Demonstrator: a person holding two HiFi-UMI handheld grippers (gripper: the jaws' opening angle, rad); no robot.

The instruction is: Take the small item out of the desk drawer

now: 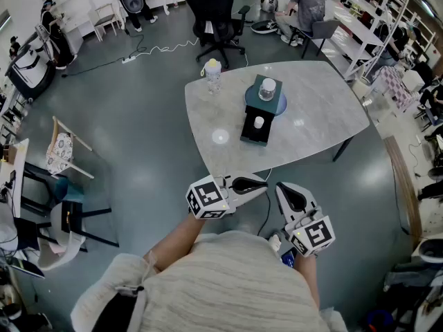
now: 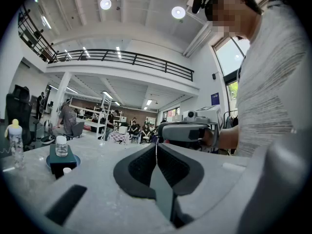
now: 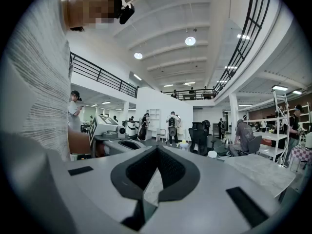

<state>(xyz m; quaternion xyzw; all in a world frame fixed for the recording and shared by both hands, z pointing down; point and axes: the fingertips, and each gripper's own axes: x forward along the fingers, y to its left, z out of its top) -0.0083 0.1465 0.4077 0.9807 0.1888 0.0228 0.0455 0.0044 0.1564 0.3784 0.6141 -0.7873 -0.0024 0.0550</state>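
Note:
A small dark drawer unit [image 1: 255, 127] stands on a blue plate [image 1: 278, 106] in the middle of the grey table [image 1: 325, 109]. Its drawer is pulled toward me, and a small white item [image 1: 258, 122] lies in it. A clear jar [image 1: 267, 89] sits on top of the unit. My left gripper [image 1: 257, 183] and right gripper [image 1: 285, 191] hover close to my body, short of the table's near edge, both shut and empty. In the left gripper view the unit [image 2: 59, 160] and the white item [image 2: 67, 170] lie far left of the jaws [image 2: 156, 145]. The right gripper's [image 3: 157, 150] jaws are shut.
A plastic bottle [image 1: 212, 74] stands at the table's far left edge. A black office chair [image 1: 214, 16] stands beyond the table. A wooden chair [image 1: 64, 151] and dark furniture stand on the floor at left. People sit at benches far behind.

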